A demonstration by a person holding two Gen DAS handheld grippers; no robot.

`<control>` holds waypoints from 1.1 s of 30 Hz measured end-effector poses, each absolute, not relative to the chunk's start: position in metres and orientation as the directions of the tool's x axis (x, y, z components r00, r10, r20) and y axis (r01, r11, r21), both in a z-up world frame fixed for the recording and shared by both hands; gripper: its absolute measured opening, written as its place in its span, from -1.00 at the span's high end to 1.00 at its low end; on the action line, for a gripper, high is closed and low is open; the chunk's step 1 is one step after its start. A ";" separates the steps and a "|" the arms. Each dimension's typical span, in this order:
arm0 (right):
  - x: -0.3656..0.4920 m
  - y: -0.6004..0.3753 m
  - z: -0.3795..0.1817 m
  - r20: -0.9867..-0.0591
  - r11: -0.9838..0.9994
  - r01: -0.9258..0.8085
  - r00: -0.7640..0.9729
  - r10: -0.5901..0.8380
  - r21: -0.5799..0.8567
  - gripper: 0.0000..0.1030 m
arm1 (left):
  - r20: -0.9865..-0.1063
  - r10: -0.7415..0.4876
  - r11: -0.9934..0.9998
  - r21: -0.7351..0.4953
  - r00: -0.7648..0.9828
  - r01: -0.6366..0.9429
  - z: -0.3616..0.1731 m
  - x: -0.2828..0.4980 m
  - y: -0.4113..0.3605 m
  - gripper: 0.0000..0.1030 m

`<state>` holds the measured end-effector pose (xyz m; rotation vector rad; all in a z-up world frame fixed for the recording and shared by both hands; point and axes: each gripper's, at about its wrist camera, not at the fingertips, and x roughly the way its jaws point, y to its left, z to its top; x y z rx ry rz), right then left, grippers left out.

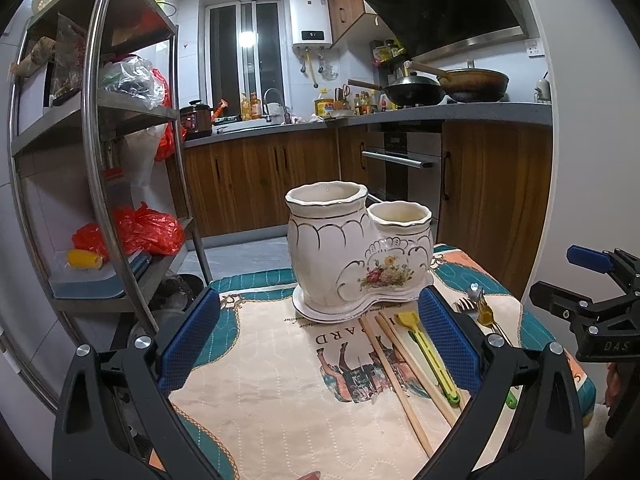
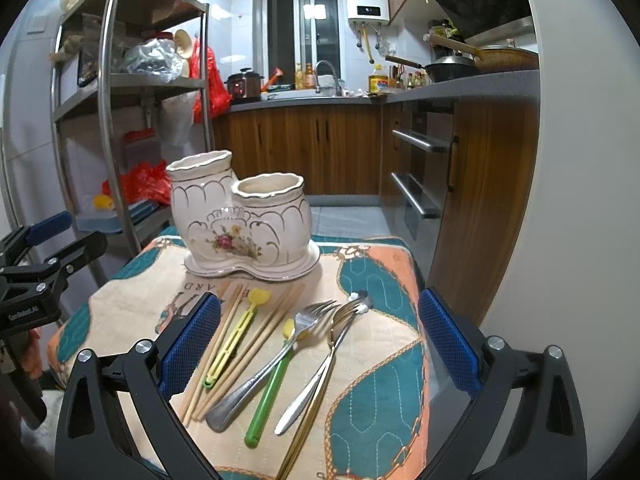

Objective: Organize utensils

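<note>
A white ceramic twin-pot utensil holder [image 1: 356, 252] with a flower print stands empty on the quilted table mat [image 1: 272, 384]; it also shows in the right wrist view [image 2: 240, 224]. In front of it lie wooden chopsticks [image 2: 224, 344], a yellow-green utensil [image 2: 236, 336], a green-handled utensil [image 2: 268, 400], a silver fork [image 2: 272, 360] and a gold and silver fork pair [image 2: 320, 376]. My left gripper [image 1: 320, 344] is open and empty, to the left of the chopsticks [image 1: 404, 376]. My right gripper [image 2: 320, 344] is open and empty, above the utensils.
A steel shelf rack [image 1: 100, 140] with bags stands left of the table. Wooden kitchen cabinets [image 1: 260, 184] and an oven [image 1: 404, 164] are behind. The mat's far edge [image 2: 360, 240] drops to the floor. The right gripper shows at the right edge of the left wrist view [image 1: 592, 300].
</note>
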<state>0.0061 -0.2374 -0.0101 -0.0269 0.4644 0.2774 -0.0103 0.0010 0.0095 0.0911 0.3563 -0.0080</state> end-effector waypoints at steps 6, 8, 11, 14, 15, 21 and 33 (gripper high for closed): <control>0.006 -0.237 -0.011 -0.448 0.962 -0.269 0.856 0.257 0.038 -0.91 | -0.353 0.004 0.996 0.083 0.936 0.027 0.009 -0.010 0.001 -0.90; 0.007 -0.237 -0.012 -0.450 0.963 -0.268 0.855 0.257 0.041 -0.91 | -0.352 0.006 0.996 0.088 0.936 0.027 0.008 -0.010 0.001 -0.90; 0.007 -0.238 -0.013 -0.453 0.963 -0.267 0.854 0.256 0.042 -0.91 | -0.364 0.001 0.995 0.091 0.931 0.035 0.006 -0.008 0.000 -0.90; 0.008 -0.240 -0.013 -0.458 0.960 -0.273 0.848 0.267 0.053 -0.91 | -0.395 -0.015 0.995 0.089 0.919 0.055 0.001 -0.003 0.000 -0.90; 0.007 -0.240 -0.014 -0.461 0.958 -0.282 0.843 0.276 0.058 -0.91 | -0.406 -0.024 0.994 0.090 0.914 0.066 0.000 -0.002 0.000 -0.90; 0.016 -0.250 -0.018 -0.502 0.956 -0.287 0.818 0.280 0.066 -0.91 | -0.526 -0.031 0.980 0.150 0.850 0.128 -0.019 0.019 -0.008 -0.90; 0.052 -0.259 -0.048 -0.711 0.958 -0.277 0.659 0.245 0.073 -0.67 | -0.737 -0.021 0.949 0.199 0.676 0.246 -0.062 0.061 -0.034 -0.89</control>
